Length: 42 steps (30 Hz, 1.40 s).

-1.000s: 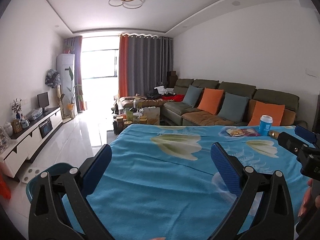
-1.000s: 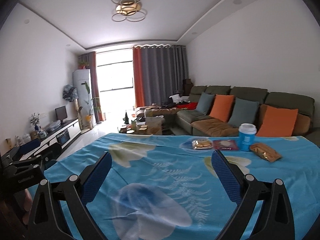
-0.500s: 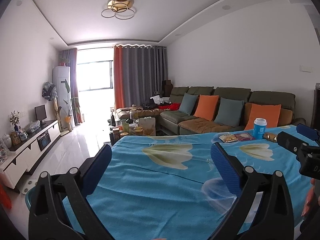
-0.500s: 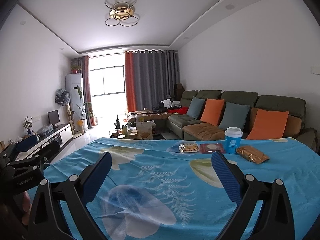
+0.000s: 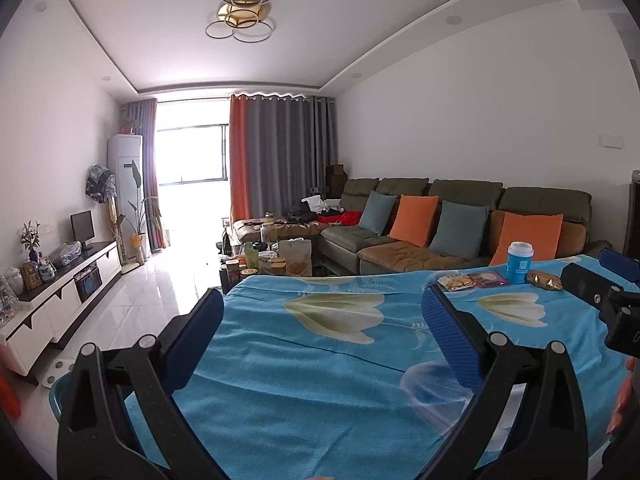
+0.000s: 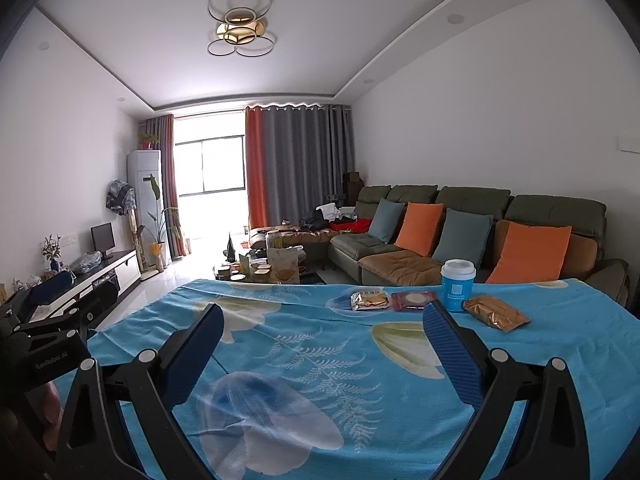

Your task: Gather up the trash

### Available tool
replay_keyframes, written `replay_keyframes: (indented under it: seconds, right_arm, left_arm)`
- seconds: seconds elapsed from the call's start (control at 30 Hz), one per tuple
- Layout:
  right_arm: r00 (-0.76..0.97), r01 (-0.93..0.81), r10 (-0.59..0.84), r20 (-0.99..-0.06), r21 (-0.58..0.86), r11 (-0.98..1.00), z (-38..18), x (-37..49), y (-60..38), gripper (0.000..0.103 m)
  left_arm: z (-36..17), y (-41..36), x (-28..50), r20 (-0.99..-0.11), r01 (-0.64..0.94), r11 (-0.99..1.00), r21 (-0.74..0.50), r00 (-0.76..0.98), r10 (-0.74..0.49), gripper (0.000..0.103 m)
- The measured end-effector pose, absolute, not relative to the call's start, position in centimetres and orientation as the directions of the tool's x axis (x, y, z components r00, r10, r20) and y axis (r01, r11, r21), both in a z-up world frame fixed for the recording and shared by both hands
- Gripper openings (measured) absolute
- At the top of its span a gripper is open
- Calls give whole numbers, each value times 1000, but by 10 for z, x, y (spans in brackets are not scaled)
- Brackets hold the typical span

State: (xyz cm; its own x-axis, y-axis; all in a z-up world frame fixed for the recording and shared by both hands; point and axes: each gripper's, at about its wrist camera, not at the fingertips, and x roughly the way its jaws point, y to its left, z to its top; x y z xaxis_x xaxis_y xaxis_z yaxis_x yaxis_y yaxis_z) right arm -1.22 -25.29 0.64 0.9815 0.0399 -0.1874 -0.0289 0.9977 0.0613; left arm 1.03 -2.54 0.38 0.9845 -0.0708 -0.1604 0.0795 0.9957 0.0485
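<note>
Left gripper (image 5: pixel 320 332) & right gripper (image 6: pixel 322 332) both spread wide, holding nothing, above counter (image 6: pixel 320 352). Trash at far edge: blue cup (image 6: pixel 457 285), gold wrapper (image 6: pixel 495 313), two snack packets (image 6: pixel 370 300) beside it.

"GenRobot.AI" on the left hand-held gripper (image 6: pixel 50 292), seen from the right wrist

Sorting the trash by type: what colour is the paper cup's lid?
White, atop the blue cup; clearest in the right wrist view.
</note>
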Motion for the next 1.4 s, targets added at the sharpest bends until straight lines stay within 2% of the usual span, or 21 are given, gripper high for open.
replay_keyframes:
  seconds: [1.4]
  right_arm:
    - [980,-17,27,-195,54,998,11,-12,-254,96]
  left_arm:
    - [3,-22,14,-164,65,998,25,985,-60,97]
